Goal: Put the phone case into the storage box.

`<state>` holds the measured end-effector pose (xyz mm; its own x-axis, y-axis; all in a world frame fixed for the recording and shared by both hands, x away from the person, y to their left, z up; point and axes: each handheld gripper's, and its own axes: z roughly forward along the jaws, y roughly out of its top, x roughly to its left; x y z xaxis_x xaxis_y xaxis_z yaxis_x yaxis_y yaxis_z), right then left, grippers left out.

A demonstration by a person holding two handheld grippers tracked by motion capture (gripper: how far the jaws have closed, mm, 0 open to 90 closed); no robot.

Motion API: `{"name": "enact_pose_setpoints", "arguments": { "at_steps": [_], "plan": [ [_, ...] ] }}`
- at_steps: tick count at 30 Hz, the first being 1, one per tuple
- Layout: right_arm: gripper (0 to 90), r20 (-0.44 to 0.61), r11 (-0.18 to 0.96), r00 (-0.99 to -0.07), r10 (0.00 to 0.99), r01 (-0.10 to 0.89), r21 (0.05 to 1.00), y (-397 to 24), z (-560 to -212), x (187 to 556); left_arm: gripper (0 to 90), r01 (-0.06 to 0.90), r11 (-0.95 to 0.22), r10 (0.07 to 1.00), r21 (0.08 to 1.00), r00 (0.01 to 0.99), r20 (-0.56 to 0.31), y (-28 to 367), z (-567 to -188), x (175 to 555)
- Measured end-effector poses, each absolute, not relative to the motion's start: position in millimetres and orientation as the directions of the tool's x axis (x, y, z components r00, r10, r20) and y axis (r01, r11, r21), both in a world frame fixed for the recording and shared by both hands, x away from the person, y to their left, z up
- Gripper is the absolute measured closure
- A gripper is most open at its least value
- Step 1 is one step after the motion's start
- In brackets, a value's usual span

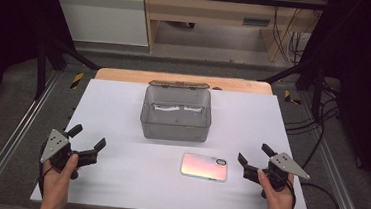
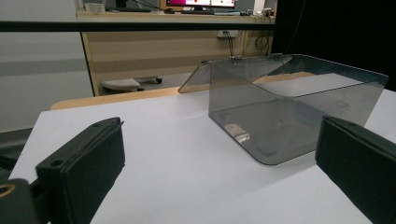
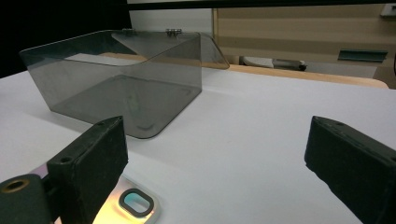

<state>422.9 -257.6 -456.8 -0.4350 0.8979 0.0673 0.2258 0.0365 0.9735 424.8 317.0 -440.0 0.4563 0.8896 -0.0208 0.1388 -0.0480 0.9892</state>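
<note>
A white table [image 1: 117,179] seen from above, with a person's two hands coming in from the near edge, each holding a black two-jaw gripper. The left gripper [image 1: 88,138] sits at about 8 o'clock on the table, its jaws spread wide with nothing between them. The right gripper [image 1: 253,156] sits at about 4 o'clock, its jaws also spread wide and empty. A phone [image 1: 204,166] lies flat on the table at about 5 o'clock, camera end toward the right gripper and just beside it, not touching. In the right gripper view the phone's [image 3: 126,205] camera ring shows low down, by the jaw on the left side of that view. A smoky clear box [image 1: 175,114] stands near the middle of the table, toward 12 o'clock, with its hinged lid [image 1: 177,84] tipped open at the far side. The box is well apart from both grippers and near the phone.
</note>
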Motion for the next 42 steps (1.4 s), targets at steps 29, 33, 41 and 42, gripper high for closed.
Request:
{"name": "enact_pose_setpoints", "arguments": {
  "at_steps": [29, 33, 41, 42],
  "plan": [
    [31.9, 0.017, 0.148, -0.346, 0.938, 0.445, 0.883, -228.3, -452.9, 453.9, 1.6, 0.144, -0.102, 0.879, 0.984, 0.476, 0.021, 306.6, -441.7, 422.4],
    [44.0, 0.0, 0.191, -0.372, 0.928, 0.476, 0.858, -217.7, -447.8, 469.8, 1.6, 0.144, -0.1, 0.878, 0.985, 0.478, 0.019, 305.6, -441.3, 422.6],
    [70.2, -0.019, 0.294, -0.476, 0.879, 0.509, 0.809, -196.2, -447.9, 492.7, 1.6, 0.149, -0.113, 0.877, 0.982, 0.479, 0.029, 304.7, -441.9, 422.9],
    [73.1, -0.023, 0.304, -0.484, 0.875, 0.511, 0.804, -194.8, -448.6, 494.0, 1.6, 0.149, -0.113, 0.877, 0.982, 0.479, 0.028, 304.6, -442.0, 423.0]
  ]
}}
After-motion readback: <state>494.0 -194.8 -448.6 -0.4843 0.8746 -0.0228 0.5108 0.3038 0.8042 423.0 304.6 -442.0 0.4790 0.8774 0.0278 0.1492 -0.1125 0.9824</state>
